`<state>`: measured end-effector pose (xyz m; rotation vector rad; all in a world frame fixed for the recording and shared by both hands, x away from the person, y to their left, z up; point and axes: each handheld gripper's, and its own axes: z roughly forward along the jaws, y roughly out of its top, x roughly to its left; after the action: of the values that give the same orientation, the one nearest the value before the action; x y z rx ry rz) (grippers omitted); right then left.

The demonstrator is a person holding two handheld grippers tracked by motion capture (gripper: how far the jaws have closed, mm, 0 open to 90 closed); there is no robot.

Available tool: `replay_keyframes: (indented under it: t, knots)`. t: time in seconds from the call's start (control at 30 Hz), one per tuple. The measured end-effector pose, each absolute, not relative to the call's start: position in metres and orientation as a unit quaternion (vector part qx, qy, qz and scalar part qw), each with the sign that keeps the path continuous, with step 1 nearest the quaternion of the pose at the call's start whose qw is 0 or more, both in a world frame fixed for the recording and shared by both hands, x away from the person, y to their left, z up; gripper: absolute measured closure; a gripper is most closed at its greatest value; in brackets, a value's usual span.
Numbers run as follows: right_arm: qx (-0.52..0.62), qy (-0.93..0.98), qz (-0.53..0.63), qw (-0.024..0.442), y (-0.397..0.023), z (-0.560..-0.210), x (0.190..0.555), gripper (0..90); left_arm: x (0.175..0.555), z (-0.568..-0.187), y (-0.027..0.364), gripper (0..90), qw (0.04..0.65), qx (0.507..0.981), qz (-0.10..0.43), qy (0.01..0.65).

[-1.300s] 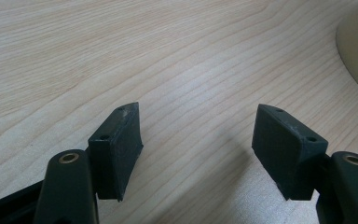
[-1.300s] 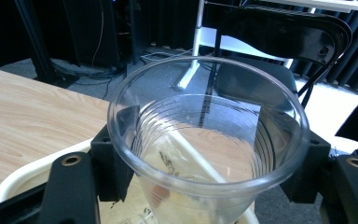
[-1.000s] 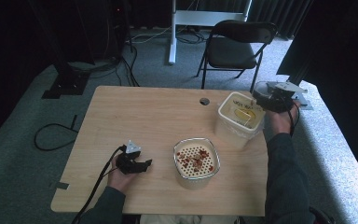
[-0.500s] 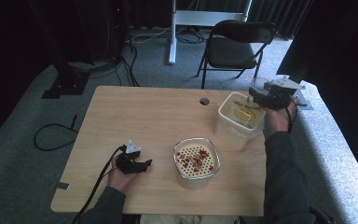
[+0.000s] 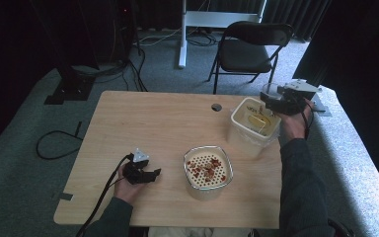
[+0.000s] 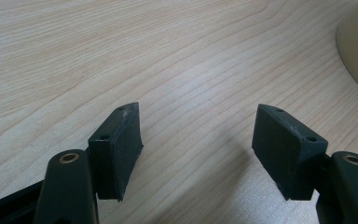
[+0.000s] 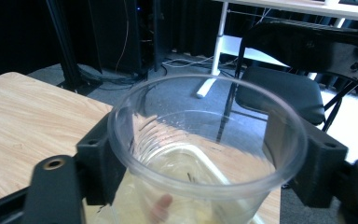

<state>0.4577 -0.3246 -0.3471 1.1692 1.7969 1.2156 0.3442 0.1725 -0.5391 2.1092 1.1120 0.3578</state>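
The right gripper (image 7: pixel 205 172) is gripping a clear, round plastic cup (image 7: pixel 205 140), jaws just widening around its ribbed walls, hovering over the pale square tub (image 5: pixel 253 126) at the table's (image 5: pixel 153 123) far right.

Overhead view; two close table-level (image 5: pixel 143 118) views

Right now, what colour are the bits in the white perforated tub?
Reddish-brown bits on its white perforated insert; high view shows them best.
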Motion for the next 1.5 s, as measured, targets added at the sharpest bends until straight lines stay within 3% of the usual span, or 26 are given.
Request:
replay_keyframes:
  t: [0.3, 0.53, 1.5]
  knots:
    - [0.449, 0.691, 0.470, 0.316, -0.323, -0.344, 0.460, 12.6, 0.344, -0.539, 0.173, 33.4, 0.357, 0.817, 0.139, 0.431]
    - [0.448, 0.685, 0.477, 0.321, -0.324, -0.342, 0.456, 10.9, 0.344, -0.539, 0.173, 33.4, 0.358, 0.817, 0.139, 0.430]
    - [0.405, 0.715, 0.464, 0.331, -0.302, -0.346, 0.408, 14.7, 0.344, -0.539, 0.172, 33.4, 0.359, 0.816, 0.140, 0.432]
